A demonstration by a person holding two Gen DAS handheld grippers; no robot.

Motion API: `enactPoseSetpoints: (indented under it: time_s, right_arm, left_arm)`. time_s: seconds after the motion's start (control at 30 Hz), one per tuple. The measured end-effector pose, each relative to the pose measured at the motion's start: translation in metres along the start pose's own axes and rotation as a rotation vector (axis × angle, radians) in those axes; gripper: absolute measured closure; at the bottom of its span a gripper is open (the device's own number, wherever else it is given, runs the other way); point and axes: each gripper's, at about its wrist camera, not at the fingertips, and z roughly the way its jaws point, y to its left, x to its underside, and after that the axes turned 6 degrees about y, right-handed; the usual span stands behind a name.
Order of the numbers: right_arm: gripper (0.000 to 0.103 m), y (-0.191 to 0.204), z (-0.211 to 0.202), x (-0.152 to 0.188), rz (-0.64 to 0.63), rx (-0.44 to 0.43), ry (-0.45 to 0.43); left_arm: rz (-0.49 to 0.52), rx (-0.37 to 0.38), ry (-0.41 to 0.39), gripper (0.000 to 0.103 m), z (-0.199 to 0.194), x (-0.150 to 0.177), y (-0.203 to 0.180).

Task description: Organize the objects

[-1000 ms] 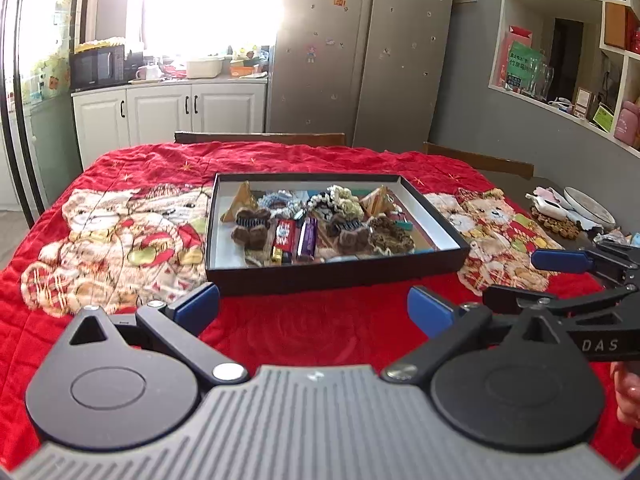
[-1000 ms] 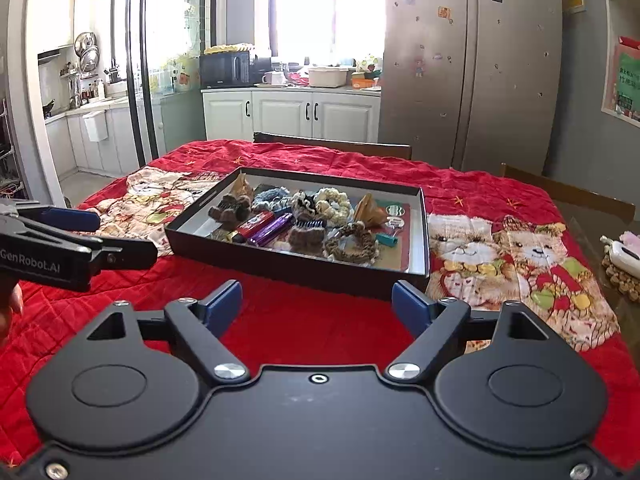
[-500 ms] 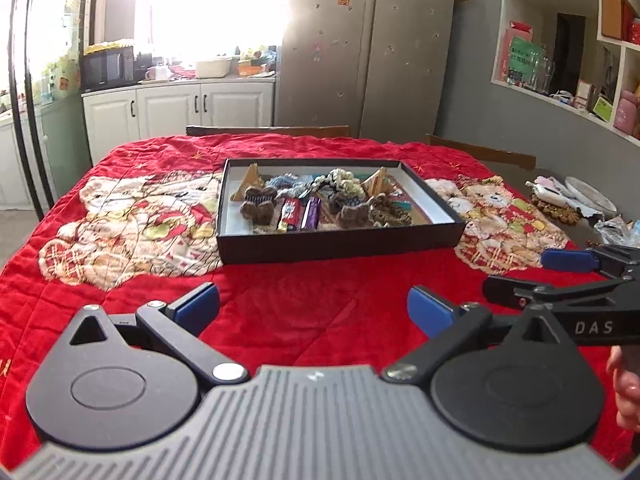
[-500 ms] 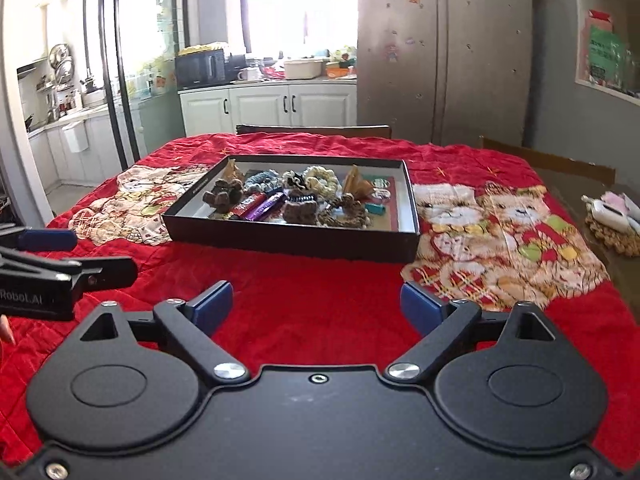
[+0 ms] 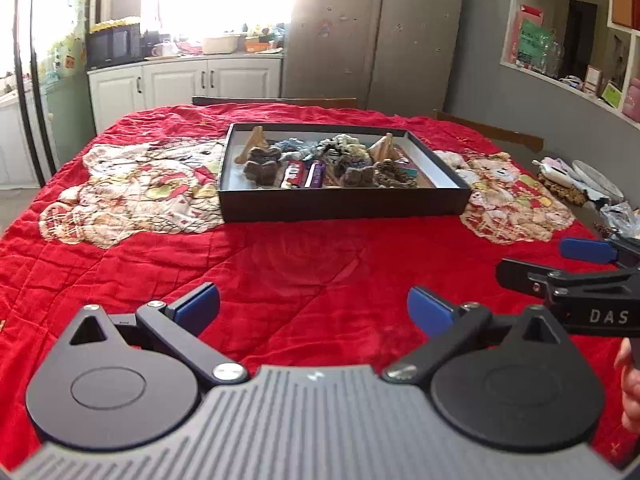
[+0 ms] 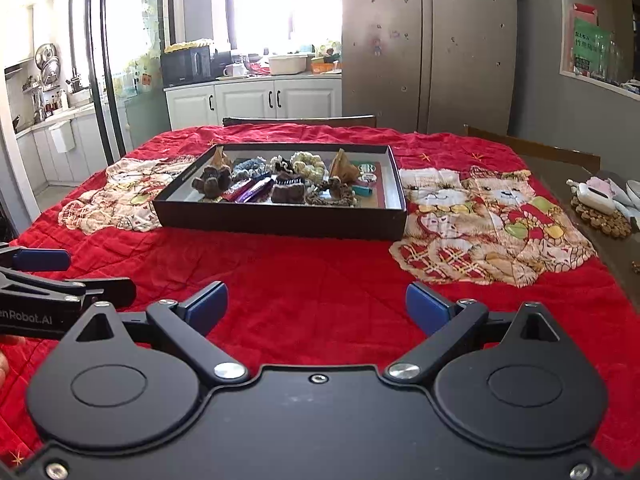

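A shallow black box stands in the middle of the red quilted table. It holds several knitted scrunchies, red and purple wrapped bars and wooden triangles. My left gripper is open and empty, low over the quilt, well short of the box. My right gripper is open and empty too. Each gripper shows at the edge of the other's view: the right gripper, the left gripper.
The red quilt with bear patches covers the table. Small items and a dish lie past its right edge. Chair backs stand behind the table, with cabinets and a fridge beyond.
Both grippers have pulled back from the box, which now looks smaller and farther. Both stay open and empty.
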Motion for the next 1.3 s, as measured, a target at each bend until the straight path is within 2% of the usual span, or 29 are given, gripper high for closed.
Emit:
enactPoseSetpoints:
  time_s: [0.3,0.5,1.07,1.3]
  right_arm:
    - [0.007,0.001,0.001,0.006,0.009,0.010,0.007]
    - [0.007,0.003,0.004,0.009,0.004,0.014,0.016]
    - [0.006,0.003,0.009,0.013,0.005,0.010,0.031]
    - [0.006,0.004,0.011,0.014,0.009,0.006,0.031]
  left_arm:
    - [0.020,-0.021,-0.041,0.000,-0.003,0.005,-0.005]
    - [-0.002,0.006,-0.031,0.000,-0.001,0.006,-0.006]
    - [-0.013,-0.020,-0.020,0.000,0.002,0.007,-0.006]
    - [-0.040,0.028,-0.023,0.000,0.003,0.008,-0.002]
